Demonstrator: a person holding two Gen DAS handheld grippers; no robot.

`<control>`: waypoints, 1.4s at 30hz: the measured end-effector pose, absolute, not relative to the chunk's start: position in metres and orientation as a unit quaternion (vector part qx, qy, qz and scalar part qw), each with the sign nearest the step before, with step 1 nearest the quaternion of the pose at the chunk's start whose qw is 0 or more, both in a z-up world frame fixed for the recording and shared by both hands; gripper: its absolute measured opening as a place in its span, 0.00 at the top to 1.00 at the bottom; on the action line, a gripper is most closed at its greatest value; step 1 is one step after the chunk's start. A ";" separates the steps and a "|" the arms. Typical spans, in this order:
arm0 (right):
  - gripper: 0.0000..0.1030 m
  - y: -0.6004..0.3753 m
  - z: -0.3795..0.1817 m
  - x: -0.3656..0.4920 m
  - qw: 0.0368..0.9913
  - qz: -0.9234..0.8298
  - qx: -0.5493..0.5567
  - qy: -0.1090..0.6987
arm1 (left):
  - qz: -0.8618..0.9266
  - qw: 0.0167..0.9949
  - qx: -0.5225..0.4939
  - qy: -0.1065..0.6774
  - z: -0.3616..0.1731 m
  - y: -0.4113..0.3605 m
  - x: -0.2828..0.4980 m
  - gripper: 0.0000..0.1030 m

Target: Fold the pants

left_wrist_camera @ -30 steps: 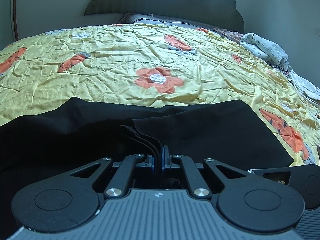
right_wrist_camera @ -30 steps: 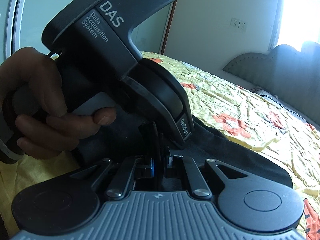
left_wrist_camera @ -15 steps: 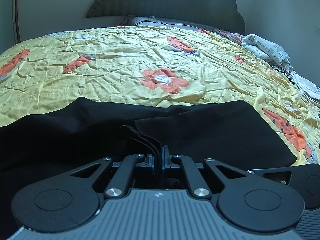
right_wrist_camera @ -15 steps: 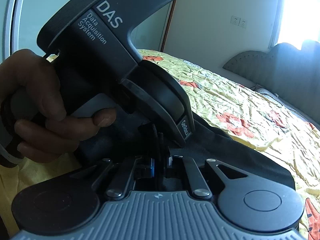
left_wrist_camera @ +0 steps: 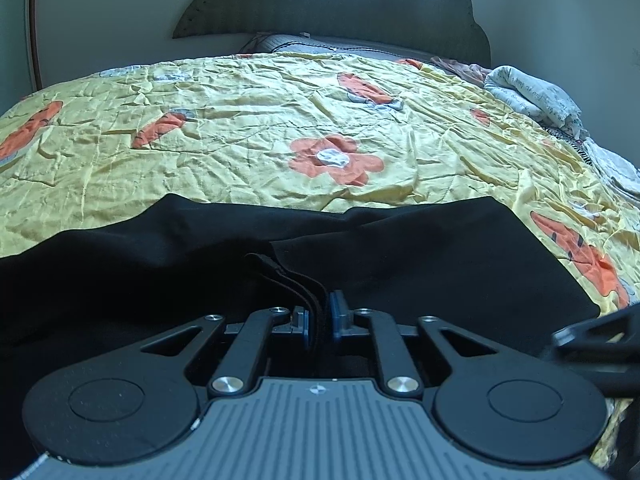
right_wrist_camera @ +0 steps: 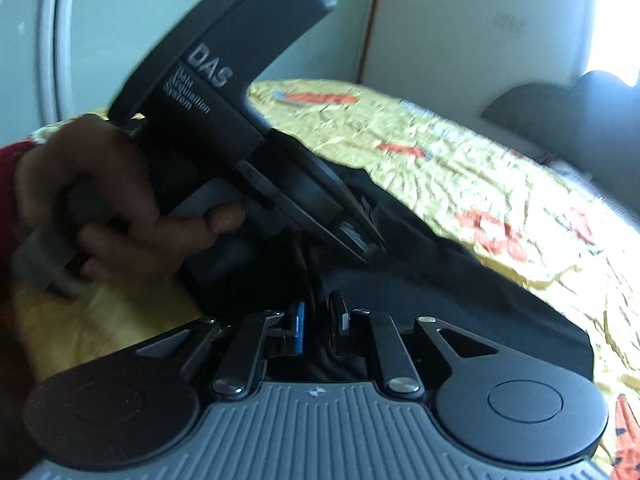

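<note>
The black pants (left_wrist_camera: 420, 264) lie folded across the near part of a yellow flowered bedspread (left_wrist_camera: 240, 140). My left gripper (left_wrist_camera: 319, 316) is nearly closed with a folded edge of the pants between its blue pads, jaws slightly apart. My right gripper (right_wrist_camera: 318, 320) also has black pants fabric (right_wrist_camera: 460, 304) between its pads, jaws slightly apart. In the right wrist view the left gripper's body (right_wrist_camera: 248, 128), marked DAS, sits close ahead, held by a hand (right_wrist_camera: 120, 208). The right gripper's edge shows at the left wrist view's right border (left_wrist_camera: 600, 344).
A dark padded headboard (left_wrist_camera: 332, 4) stands at the far end of the bed. A pile of white printed laundry (left_wrist_camera: 536, 96) lies at the far right of the bed. A white wall and door frame (right_wrist_camera: 372, 20) are behind the bed.
Both pairs of jaws have opened a little around the fabric. The right wrist view has swung and blurred; the left gripper now sits farther from it. The pants lie lower and flatter.
</note>
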State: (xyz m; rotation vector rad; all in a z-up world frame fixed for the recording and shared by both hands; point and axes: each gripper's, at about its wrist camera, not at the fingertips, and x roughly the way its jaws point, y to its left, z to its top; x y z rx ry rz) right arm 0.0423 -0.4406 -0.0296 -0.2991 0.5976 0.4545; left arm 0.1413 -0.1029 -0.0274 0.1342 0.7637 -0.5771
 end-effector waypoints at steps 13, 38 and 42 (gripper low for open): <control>0.89 -0.517 0.010 0.153 0.928 0.195 -0.056 0.312 | -0.208 0.901 0.055 0.377 0.015 -0.063 0.175 0.70; 0.88 -0.446 0.003 0.168 0.933 0.170 -0.042 0.315 | -0.129 0.916 0.044 0.376 0.006 -0.059 0.216 0.61; 0.88 -0.410 0.006 0.170 0.915 0.235 -0.064 0.322 | -0.110 0.913 0.014 0.392 0.008 -0.028 0.203 0.61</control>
